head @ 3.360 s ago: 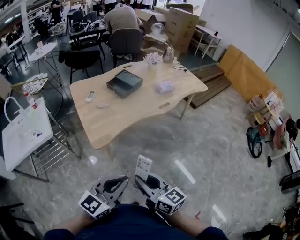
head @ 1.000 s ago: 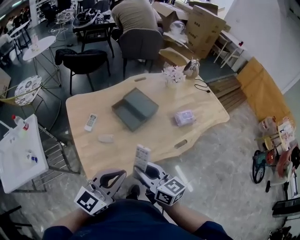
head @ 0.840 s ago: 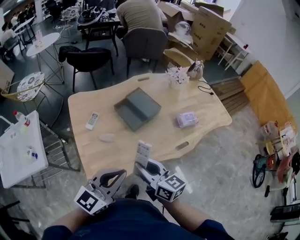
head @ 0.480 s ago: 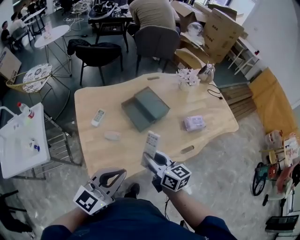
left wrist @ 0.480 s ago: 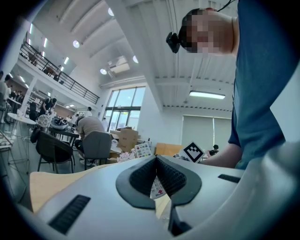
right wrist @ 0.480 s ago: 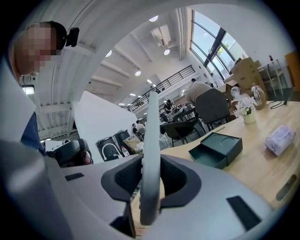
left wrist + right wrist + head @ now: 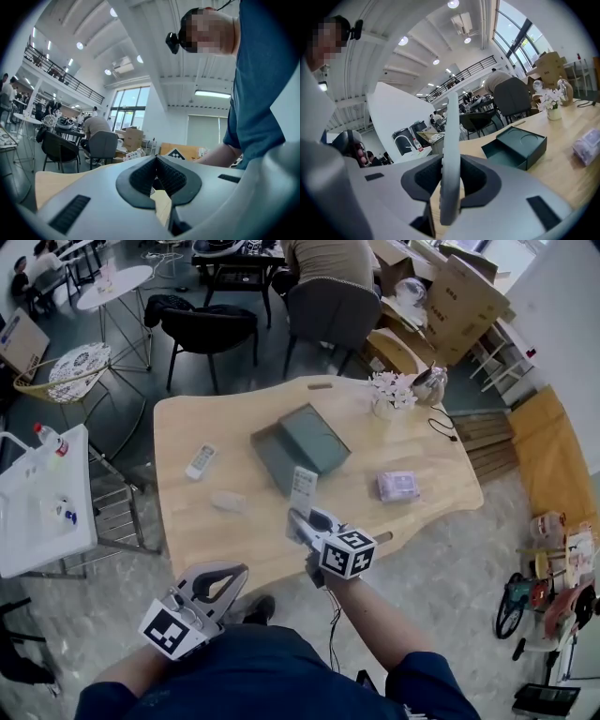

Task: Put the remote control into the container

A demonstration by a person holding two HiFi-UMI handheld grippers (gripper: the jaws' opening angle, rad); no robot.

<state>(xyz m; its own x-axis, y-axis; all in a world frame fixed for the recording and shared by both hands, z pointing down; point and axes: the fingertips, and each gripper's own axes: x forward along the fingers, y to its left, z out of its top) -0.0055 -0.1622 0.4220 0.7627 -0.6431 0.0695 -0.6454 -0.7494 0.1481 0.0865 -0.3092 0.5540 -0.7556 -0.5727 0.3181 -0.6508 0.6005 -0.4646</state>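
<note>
1. Table [image 7: 234, 418] of pale wood has bare room around the container [image 7: 302, 444], a dark green open box near its middle.
2. My right gripper [image 7: 298, 518] clamps the remote control [image 7: 302, 491] over the near table edge. It is white and slim, its long axis pointing up toward the container.
3. My left gripper [image 7: 234, 570] is closed and holds nothing.

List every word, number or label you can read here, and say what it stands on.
Nothing reads clearly.
Too blurred: the print on the cardboard boxes.
Too small: the button marks on the remote control in the right claw.
Too blurred: any print on the purple pack.
</note>
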